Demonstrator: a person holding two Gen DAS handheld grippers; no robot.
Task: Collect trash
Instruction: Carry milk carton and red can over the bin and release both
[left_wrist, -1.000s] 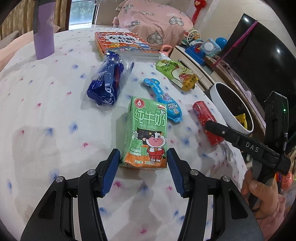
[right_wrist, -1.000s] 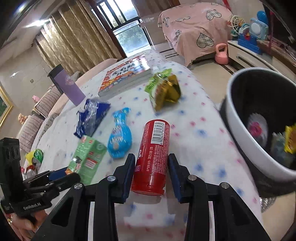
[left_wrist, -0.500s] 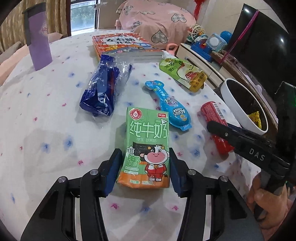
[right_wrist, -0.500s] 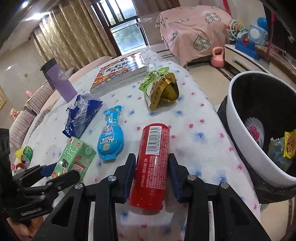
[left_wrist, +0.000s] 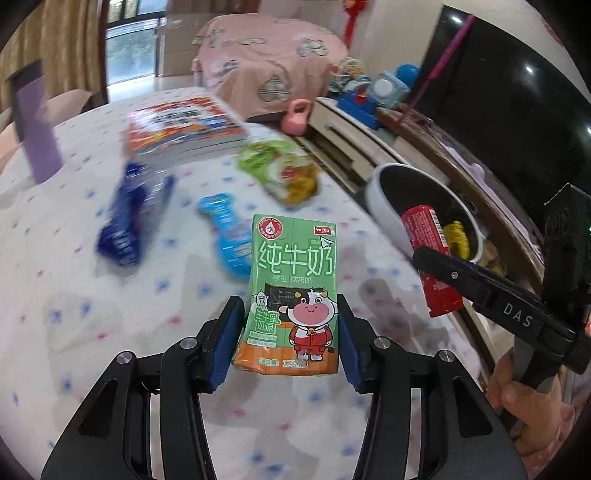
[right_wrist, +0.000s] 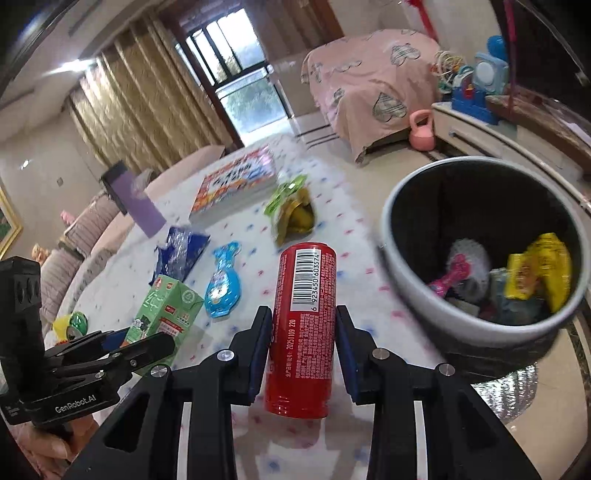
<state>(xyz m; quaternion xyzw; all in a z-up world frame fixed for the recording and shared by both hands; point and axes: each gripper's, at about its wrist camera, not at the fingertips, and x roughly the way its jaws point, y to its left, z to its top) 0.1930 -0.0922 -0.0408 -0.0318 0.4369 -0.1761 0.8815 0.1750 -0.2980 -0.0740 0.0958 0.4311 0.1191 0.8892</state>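
My left gripper (left_wrist: 290, 332) is shut on a green milk carton (left_wrist: 293, 291) and holds it above the dotted tablecloth. My right gripper (right_wrist: 303, 350) is shut on a red can (right_wrist: 304, 325), lifted off the table, left of the white trash bin (right_wrist: 410, 280). The can (left_wrist: 430, 258) and bin (left_wrist: 380, 195) also show at the right in the left wrist view. On the cloth lie a blue wrapper (left_wrist: 127, 218), a light-blue pouch (left_wrist: 229, 236) and a green-yellow pouch (left_wrist: 284, 173).
A stack of books (left_wrist: 181, 129) and a purple bottle (left_wrist: 35, 125) stand at the far side of the table. The bin holds yellow and pink trash (right_wrist: 535, 273). A pink kettlebell (right_wrist: 421, 131) sits on the floor beyond.
Both grippers have lifted their items off the table. The carton and the can have risen, and the can has moved toward the bin.
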